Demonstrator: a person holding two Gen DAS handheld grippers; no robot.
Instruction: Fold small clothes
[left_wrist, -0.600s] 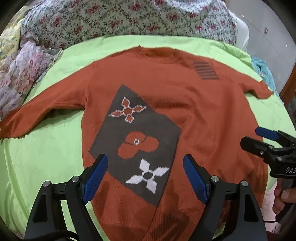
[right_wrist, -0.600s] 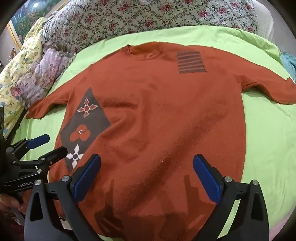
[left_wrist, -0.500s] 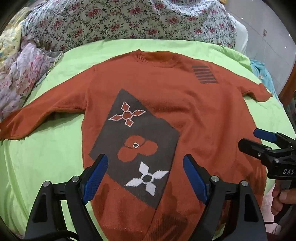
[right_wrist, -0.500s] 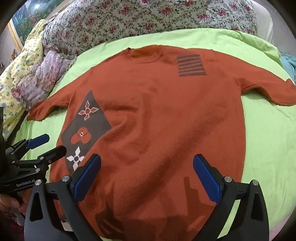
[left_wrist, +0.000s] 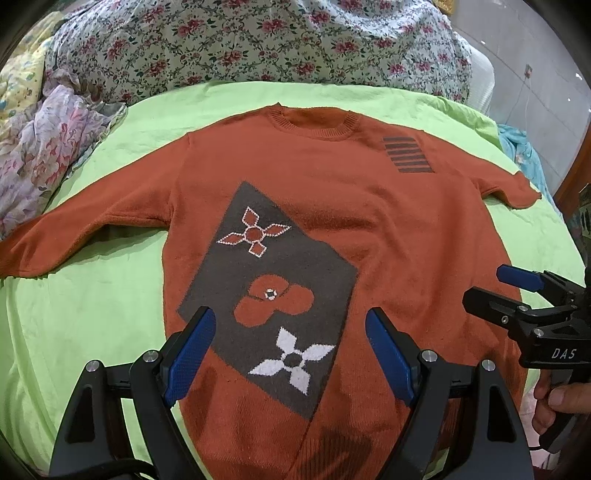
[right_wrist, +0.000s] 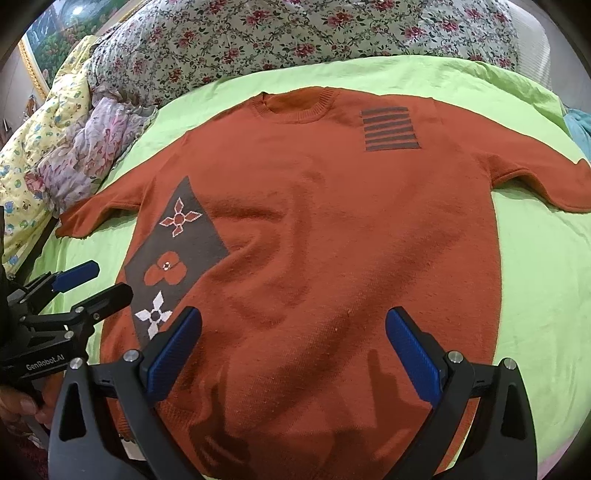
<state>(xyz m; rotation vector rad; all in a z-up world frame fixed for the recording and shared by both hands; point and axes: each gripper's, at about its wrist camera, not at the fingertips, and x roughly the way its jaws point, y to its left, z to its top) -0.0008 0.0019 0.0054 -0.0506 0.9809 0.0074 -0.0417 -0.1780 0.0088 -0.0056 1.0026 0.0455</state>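
An orange knit sweater (left_wrist: 388, 236) lies flat, face up, on a green sheet (left_wrist: 85, 314), collar far, both sleeves spread out. It has a dark diamond panel with flower motifs (left_wrist: 269, 288) and a striped patch (left_wrist: 408, 154). It also shows in the right wrist view (right_wrist: 332, 229). My left gripper (left_wrist: 290, 350) is open and empty above the sweater's lower left part. My right gripper (right_wrist: 293, 350) is open and empty above the lower middle. Each gripper shows in the other's view: the right (left_wrist: 517, 291), the left (right_wrist: 92, 284).
A floral quilt (left_wrist: 258, 40) is piled along the far side of the bed. A crumpled pale floral cloth (left_wrist: 40, 144) lies at the far left. A light blue cloth (left_wrist: 524, 155) hangs at the right edge. A yellow blanket (right_wrist: 33, 158) is at far left.
Both grippers have pulled back and up a little, so the sweater sits lower and farther in both views. Both stay open. The sweater has not moved.
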